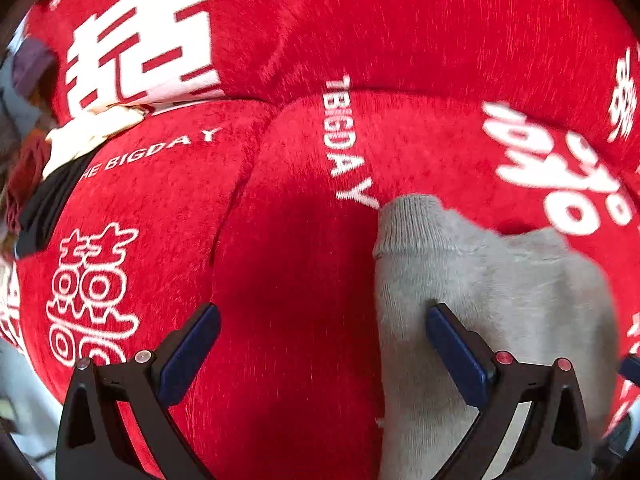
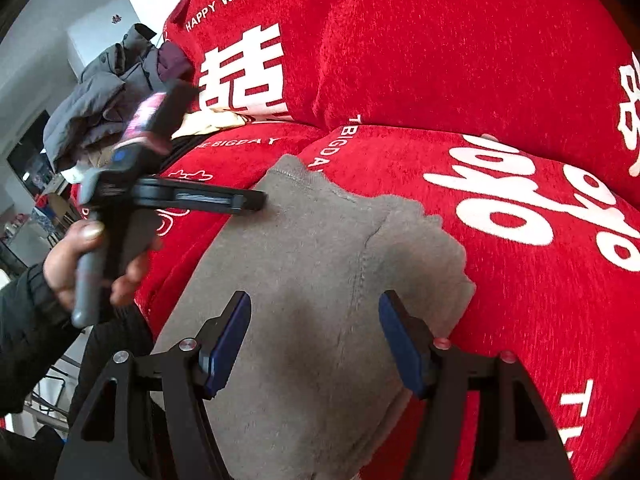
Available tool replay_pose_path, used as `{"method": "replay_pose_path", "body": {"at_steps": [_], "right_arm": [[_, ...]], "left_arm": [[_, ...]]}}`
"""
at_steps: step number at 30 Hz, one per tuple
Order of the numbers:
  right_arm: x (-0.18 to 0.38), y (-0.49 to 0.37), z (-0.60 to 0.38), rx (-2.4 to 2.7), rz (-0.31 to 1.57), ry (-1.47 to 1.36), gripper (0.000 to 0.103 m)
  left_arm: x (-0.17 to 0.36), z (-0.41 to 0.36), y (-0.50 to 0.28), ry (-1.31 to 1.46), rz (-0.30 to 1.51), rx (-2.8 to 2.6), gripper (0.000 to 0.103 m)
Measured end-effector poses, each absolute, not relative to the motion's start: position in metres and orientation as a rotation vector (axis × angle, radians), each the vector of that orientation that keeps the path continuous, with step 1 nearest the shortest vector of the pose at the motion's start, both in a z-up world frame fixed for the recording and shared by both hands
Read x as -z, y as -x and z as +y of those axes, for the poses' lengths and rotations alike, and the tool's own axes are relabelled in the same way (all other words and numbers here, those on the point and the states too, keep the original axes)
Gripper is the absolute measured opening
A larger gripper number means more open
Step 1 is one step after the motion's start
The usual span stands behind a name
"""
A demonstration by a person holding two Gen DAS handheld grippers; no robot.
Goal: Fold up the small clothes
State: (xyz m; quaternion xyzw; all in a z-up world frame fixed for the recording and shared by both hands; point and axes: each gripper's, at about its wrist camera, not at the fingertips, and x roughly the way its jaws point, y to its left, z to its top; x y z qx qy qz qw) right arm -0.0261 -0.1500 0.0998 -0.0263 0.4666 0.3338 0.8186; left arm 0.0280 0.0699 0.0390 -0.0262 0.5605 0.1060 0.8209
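Blue-padded fingers of the right gripper [image 2: 314,344] stand wide and empty over the near part of a grey garment [image 2: 320,264], which lies spread on a red sofa cover [image 2: 460,64]. At its far left edge the left gripper [image 1: 322,350] hangs open too. Folding seems about to begin; next, probably, each must pinch an edge.

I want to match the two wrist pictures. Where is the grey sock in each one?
Left wrist view: the grey sock lies lower right, under the right finger of the left gripper.
Right wrist view: the sock fills the lower centre, below the right gripper.
Shared landmark: the white "BIGDAY" lettering just beyond its cuff.
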Motion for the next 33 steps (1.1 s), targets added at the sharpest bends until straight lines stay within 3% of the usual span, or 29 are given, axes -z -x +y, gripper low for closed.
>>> {"method": "replay_pose_path", "body": {"at_steps": [7, 12, 17, 21, 27, 33], "right_arm": [[-0.106, 0.035, -0.169, -0.697, 1.002, 0.022, 0.070], [-0.116, 0.066, -0.153, -0.837, 0.984, 0.067, 0.070], [-0.082, 0.090, -0.142, -0.790, 1.055, 0.226, 0.070], [-0.100, 0.119, -0.170, -0.792, 1.002, 0.110, 0.070], [-0.089, 0.154, -0.186, -0.877, 1.055, 0.091, 0.070], [-0.079, 0.152, -0.187, -0.905, 1.039, 0.022, 0.069]], "left_arm": [[-0.032, 0.085, -0.028, 0.173, 1.211, -0.232, 0.103], [-0.073, 0.062, 0.027, 0.214, 1.094, -0.091, 0.103], [-0.064, 0.020, 0.078, 0.068, 1.099, -0.021, 0.103], [-0.058, 0.019, 0.090, 0.099, 1.133, -0.044, 0.103], [-0.094, -0.016, 0.073, 0.070, 1.075, 0.060, 0.103], [-0.075, -0.064, 0.031, 0.009, 1.172, 0.097, 0.103]]}}
